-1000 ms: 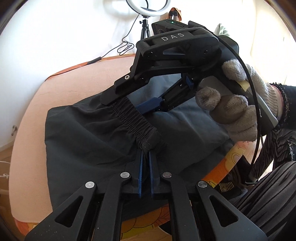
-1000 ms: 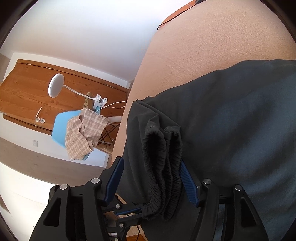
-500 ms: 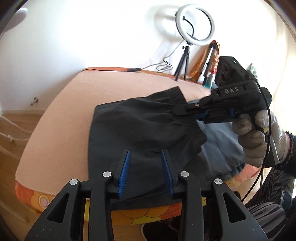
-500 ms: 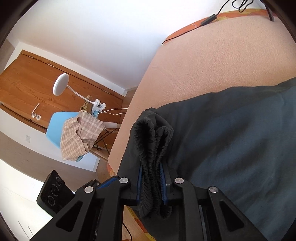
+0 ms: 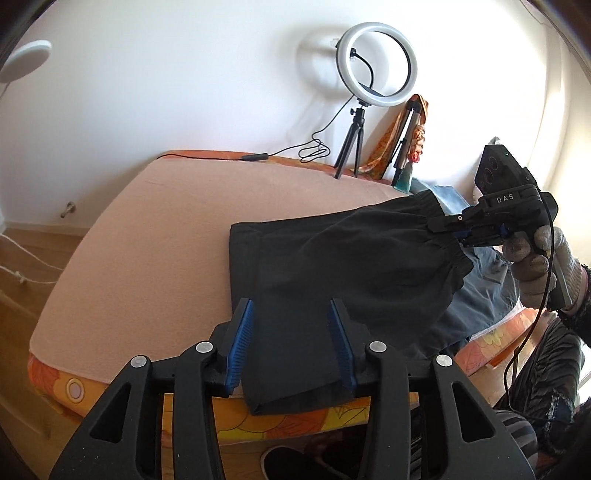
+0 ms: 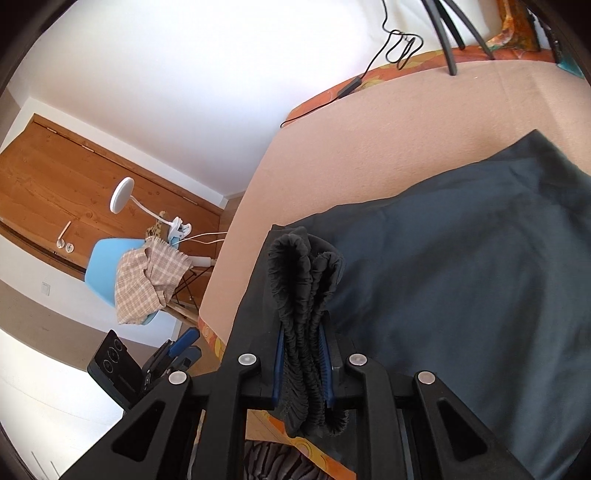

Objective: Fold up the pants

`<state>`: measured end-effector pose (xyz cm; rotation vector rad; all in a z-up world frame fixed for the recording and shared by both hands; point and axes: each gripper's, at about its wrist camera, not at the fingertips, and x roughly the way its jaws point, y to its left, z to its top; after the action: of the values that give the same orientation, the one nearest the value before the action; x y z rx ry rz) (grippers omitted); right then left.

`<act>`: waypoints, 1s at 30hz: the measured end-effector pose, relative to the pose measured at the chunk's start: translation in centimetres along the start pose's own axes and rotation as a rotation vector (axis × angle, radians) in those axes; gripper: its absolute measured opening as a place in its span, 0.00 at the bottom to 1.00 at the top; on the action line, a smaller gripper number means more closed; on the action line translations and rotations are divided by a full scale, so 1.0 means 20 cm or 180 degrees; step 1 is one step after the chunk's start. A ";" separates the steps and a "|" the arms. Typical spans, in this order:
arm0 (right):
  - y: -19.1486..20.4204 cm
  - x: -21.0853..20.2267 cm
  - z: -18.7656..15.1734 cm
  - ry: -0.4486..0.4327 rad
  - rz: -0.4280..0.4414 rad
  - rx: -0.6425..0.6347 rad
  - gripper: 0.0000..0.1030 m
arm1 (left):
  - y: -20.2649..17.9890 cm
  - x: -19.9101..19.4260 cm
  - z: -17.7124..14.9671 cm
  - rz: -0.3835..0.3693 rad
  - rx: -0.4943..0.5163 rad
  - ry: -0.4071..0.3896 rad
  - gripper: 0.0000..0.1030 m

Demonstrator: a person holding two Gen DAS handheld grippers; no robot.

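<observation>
Black pants (image 5: 332, 266) spread on peach bed (image 5: 155, 236), soft, light, limp. Bunched waistband (image 6: 306, 291) pinched by right gripper (image 6: 303, 365) at 3 o'clock. Left gripper (image 5: 291, 343) jaws opening, cloth between, unpressed.

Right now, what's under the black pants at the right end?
Blue-grey fabric shows beneath the black pants, over the peach bed cover. How far it runs underneath is hidden.

Ring light's tripod (image 6: 448, 33) cut off at top — only legs show.
</observation>
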<state>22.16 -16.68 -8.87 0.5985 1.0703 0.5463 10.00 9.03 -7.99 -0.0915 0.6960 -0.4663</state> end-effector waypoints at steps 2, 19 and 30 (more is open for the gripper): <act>-0.04 -0.08 -0.02 -0.0057 -0.0070 0.0038 0.15 | -0.06 0.02 0.01 -0.0042 0.0047 -0.0001 0.51; -0.43 -0.65 -0.14 -0.0325 -0.0642 0.0308 0.15 | -0.35 0.22 0.05 -0.0397 0.0213 0.0178 0.60; -0.64 -1.04 -0.15 -0.0452 -0.1084 0.0422 0.15 | -0.45 0.32 0.06 -0.0432 0.0280 0.0293 0.60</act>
<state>13.00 -39.27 -5.44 0.5466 1.0506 0.1349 11.65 -1.86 -8.78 -0.0345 0.7614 -0.6338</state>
